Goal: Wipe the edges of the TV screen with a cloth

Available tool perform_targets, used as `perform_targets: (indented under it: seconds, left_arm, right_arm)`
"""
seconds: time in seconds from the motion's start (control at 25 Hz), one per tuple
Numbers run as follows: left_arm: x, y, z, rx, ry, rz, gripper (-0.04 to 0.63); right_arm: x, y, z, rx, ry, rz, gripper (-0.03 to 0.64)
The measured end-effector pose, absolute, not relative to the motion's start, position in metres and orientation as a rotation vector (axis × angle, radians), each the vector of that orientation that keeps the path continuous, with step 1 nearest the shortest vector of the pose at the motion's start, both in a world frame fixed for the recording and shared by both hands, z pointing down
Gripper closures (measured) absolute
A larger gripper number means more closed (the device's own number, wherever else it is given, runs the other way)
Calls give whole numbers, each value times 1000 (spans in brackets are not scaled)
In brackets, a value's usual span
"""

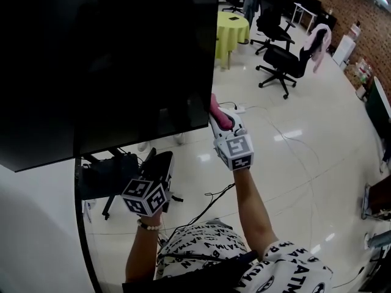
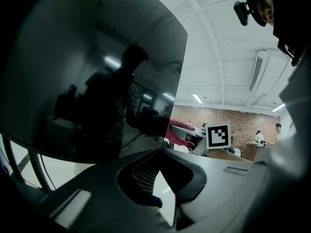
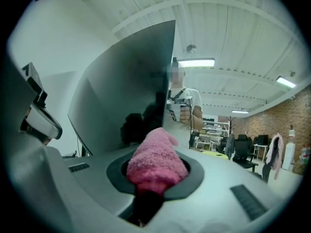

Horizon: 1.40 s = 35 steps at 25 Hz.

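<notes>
The big black TV screen [image 1: 110, 60] fills the upper left of the head view. My right gripper [image 1: 219, 119] is shut on a pink fluffy cloth [image 1: 218, 113], which sits against the screen's right edge near its lower right corner. In the right gripper view the cloth [image 3: 156, 161] bulges out between the jaws, beside the screen [image 3: 126, 91]. My left gripper [image 1: 160, 162] hangs lower, just under the screen's bottom edge, its dark jaws together and holding nothing. The left gripper view shows the screen [image 2: 97, 72] above and the cloth [image 2: 182, 130] at the edge.
The TV's black stand [image 1: 110, 182] and cables [image 1: 208, 203] lie on the glossy floor below. Office chairs [image 1: 281, 63] and a yellow-green table [image 1: 231, 29] stand behind. A white wall [image 1: 30, 224] is at left. A person [image 3: 182, 106] stands beyond the screen.
</notes>
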<state>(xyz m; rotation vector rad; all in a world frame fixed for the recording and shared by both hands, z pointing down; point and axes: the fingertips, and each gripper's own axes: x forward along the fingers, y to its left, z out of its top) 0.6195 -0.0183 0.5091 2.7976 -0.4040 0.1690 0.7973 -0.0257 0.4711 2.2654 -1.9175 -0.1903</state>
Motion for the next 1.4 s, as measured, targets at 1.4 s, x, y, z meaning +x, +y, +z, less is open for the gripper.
perform_targets:
  seconds: [1.4]
  left_arm:
    - [686,-44,266,3181,-365,-103,604]
  right_arm:
    - [783,-26,195,2279,-1721,-798,540]
